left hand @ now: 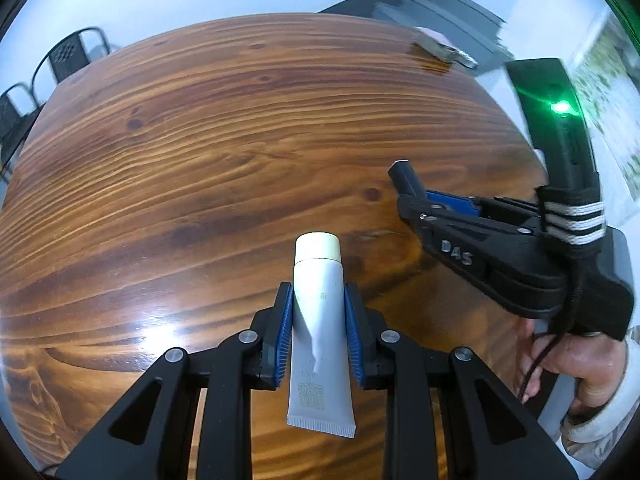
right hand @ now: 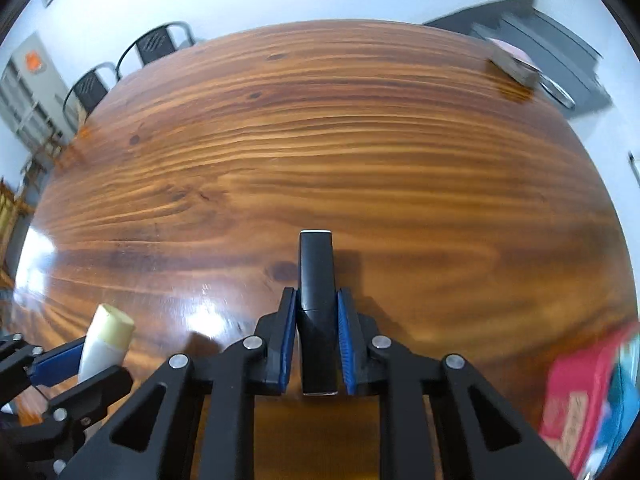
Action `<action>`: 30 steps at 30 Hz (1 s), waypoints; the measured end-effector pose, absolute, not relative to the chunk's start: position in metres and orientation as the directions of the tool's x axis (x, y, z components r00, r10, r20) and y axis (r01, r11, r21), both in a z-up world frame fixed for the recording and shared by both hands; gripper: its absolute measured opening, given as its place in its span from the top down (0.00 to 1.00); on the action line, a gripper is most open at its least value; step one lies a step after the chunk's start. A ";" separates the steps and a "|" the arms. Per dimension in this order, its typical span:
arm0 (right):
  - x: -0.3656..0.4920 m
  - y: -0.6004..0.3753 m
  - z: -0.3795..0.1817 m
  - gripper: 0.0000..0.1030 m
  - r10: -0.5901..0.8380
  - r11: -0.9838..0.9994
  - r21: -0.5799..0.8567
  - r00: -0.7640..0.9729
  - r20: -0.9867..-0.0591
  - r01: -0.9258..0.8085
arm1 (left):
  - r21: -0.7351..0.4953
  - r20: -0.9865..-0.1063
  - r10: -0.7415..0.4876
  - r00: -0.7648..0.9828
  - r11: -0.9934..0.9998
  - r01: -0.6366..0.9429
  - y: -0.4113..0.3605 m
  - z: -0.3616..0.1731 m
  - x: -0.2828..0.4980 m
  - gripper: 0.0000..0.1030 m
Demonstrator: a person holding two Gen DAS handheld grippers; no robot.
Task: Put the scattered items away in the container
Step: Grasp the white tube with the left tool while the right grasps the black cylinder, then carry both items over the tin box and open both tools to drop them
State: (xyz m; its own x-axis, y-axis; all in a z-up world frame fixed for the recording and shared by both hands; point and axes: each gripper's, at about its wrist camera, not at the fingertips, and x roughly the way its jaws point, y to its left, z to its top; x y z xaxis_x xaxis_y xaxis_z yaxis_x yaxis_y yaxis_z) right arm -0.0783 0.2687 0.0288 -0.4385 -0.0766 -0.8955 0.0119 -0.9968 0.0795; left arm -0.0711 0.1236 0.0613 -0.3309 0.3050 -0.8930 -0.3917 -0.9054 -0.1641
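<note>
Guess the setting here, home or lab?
Probably a home dining room or a meeting room: a big varnished wooden table, metal chairs at its far edge, and a grey cabinet against a white wall.

My black tool [left hand: 318, 336] with blue pads grips a white tube [left hand: 319, 312] (cream cap), my other a glossy black stick [right hand: 317, 304], over the striped orange-brown wood-grain tabletop [left hand: 240, 140].

Both of my wrist views are bright and evenly lit. Overhead light, probably ceiling fixtures, leaves white glare patches on the glossy table [left hand: 200, 152] near its front edge. Fisheye distortion bows the tabletop (corners vignette to black). The red container [right hand: 588, 396] and far background are motion-blurred; shadows stay soft.
</note>
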 end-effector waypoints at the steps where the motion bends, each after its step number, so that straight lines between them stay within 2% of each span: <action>1: -0.072 0.274 0.034 0.79 -0.077 -0.996 0.088 -0.444 -0.893 -0.004 | -0.167 -0.890 0.316 -0.329 -0.896 -0.411 0.129 0.065 -0.067 0.74; 10: 0.026 0.348 0.097 0.79 0.050 -0.975 0.069 -0.514 -0.856 -0.210 | -0.204 -0.847 0.443 -0.294 -0.781 -0.590 0.190 0.092 -0.025 0.74; 18: 0.119 0.429 0.118 0.79 0.129 -0.914 0.112 -0.540 -0.832 -0.390 | -0.147 -0.839 0.475 -0.264 -0.666 -0.731 0.272 0.117 0.029 0.74; 24: 0.158 0.493 0.115 0.79 0.091 -0.906 0.154 -0.537 -0.839 -0.394 | -0.177 -0.836 0.499 -0.227 -0.638 -0.749 0.352 0.126 0.055 0.74; 30: 0.161 0.533 0.105 0.79 -0.001 -0.923 0.213 -0.551 -0.834 -0.320 | -0.146 -0.842 0.466 -0.273 -0.684 -0.715 0.397 0.128 0.062 0.74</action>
State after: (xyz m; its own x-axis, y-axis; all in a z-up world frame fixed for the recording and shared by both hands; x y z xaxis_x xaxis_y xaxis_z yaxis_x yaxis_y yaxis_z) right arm 0.1612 0.5326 0.1045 -0.5511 -0.0012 -0.8344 -0.3198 -0.9233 0.2125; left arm 0.0620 0.3967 0.1281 -0.2735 0.4656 -0.8417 -0.7148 -0.6839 -0.1461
